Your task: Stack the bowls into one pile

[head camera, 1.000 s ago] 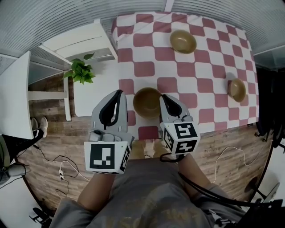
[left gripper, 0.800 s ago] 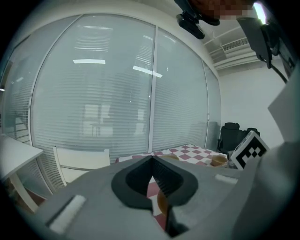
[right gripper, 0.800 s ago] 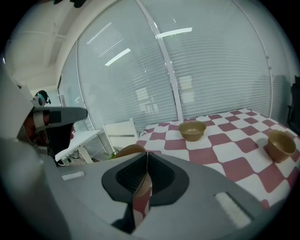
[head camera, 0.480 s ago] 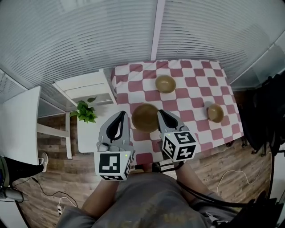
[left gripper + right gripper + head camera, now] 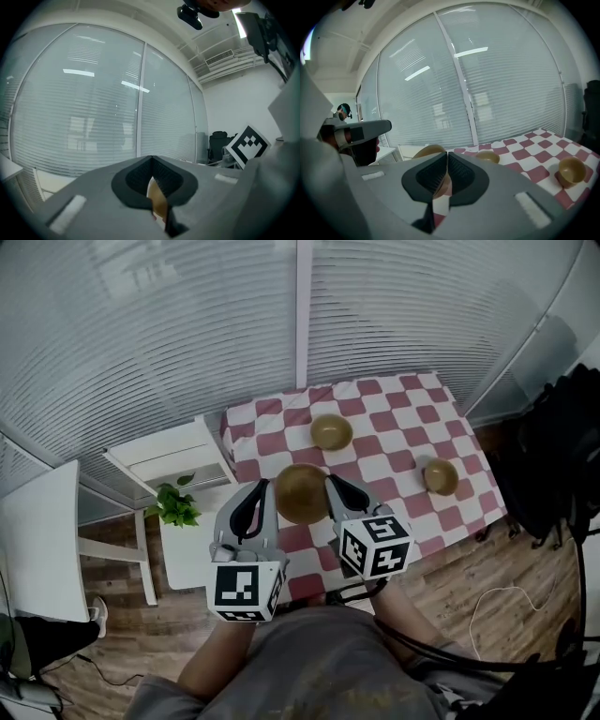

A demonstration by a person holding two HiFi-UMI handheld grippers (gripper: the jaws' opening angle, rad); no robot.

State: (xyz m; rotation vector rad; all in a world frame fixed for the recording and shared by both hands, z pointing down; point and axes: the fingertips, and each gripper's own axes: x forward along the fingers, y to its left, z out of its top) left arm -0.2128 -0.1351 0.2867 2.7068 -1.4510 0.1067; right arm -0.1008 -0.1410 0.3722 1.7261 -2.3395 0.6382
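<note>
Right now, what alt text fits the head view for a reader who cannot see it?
The left gripper and right gripper pinch opposite sides of a large tan bowl, held over the near edge of a red-checked table. A far bowl and a small bowl at right rest on it.

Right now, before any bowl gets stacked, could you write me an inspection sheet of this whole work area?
Surface: table under a red-and-white checked cloth.
Job's things: three brown bowls, all apart: near bowl at the table's near left edge, far bowl farther back, right bowl.
Clutter: nothing seen on the cloth besides the bowls.
Grippers: left gripper and right gripper flank the near bowl; both have their jaws together and appear to hold nothing.
Cables: black cable by the person's right arm; white cable on the wooden floor.
Surroundings: window blinds behind; potted plant on a white side table.
</note>
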